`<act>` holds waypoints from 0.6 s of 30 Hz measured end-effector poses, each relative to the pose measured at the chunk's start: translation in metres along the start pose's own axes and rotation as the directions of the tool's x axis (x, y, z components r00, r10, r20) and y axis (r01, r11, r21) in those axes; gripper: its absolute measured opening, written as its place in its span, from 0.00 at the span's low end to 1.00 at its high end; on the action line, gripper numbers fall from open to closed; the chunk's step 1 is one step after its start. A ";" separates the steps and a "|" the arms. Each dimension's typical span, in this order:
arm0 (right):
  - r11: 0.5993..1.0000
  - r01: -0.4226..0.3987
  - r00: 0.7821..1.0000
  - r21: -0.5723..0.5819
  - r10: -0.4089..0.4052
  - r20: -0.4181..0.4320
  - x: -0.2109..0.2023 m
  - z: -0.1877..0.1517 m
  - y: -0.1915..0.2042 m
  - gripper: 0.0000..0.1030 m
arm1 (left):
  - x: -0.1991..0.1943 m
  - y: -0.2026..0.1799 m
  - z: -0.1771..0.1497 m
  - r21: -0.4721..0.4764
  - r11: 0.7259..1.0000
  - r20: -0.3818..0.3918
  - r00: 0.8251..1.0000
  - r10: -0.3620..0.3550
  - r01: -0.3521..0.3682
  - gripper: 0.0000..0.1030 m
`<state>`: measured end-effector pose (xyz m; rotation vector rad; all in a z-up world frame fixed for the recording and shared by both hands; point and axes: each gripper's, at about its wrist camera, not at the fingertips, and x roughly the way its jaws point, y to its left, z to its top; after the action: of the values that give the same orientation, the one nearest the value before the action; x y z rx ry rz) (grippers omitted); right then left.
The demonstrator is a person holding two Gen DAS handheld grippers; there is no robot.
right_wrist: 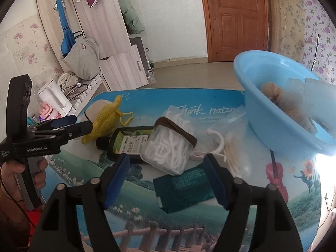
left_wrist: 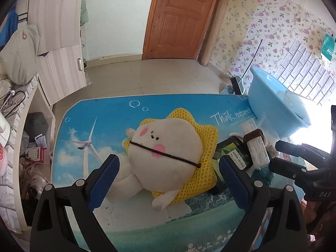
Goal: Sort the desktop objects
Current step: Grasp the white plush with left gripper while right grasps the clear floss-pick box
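My left gripper point(left_wrist: 168, 168) stands wide, straddling the plush toy point(left_wrist: 168, 157) dead ahead. My right gripper point(right_wrist: 166, 176) is wide, empty. Advise closing squarely across the body, clear of the elastic.

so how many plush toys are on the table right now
1: the cream plush toy with yellow mesh lies at the table's middle, between the open left gripper's fingers, left of the dark bottle. Others may sit hidden in the blue basin.
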<state>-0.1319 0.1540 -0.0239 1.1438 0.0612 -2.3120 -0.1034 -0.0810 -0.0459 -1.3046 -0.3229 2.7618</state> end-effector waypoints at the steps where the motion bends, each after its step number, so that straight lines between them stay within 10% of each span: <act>1: 1.000 -0.009 1.000 0.011 0.009 -0.008 0.005 0.004 0.000 0.71 | 0.006 0.000 0.000 -0.001 1.000 -0.013 1.000 -0.005 0.005 0.93; 7: 0.996 0.007 0.997 0.090 0.000 -0.078 0.033 0.014 -0.004 0.71 | 0.026 0.007 -0.001 -0.016 1.000 -0.041 0.999 -0.027 0.026 0.93; 13: 0.998 0.024 0.995 0.066 -0.018 -0.094 0.045 0.013 0.002 0.72 | 0.016 0.009 -0.001 -0.008 0.999 -0.015 0.999 -0.039 0.039 0.72; 18: 0.998 0.040 0.995 0.040 -0.037 -0.089 0.041 0.008 0.000 0.57 | -0.010 0.006 -0.006 -0.002 1.000 0.037 0.999 -0.025 0.025 0.72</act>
<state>-0.1577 0.1335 -0.0490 1.2765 0.0689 -2.3052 -0.0918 -0.0872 -0.0430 -1.2419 -0.3422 2.7685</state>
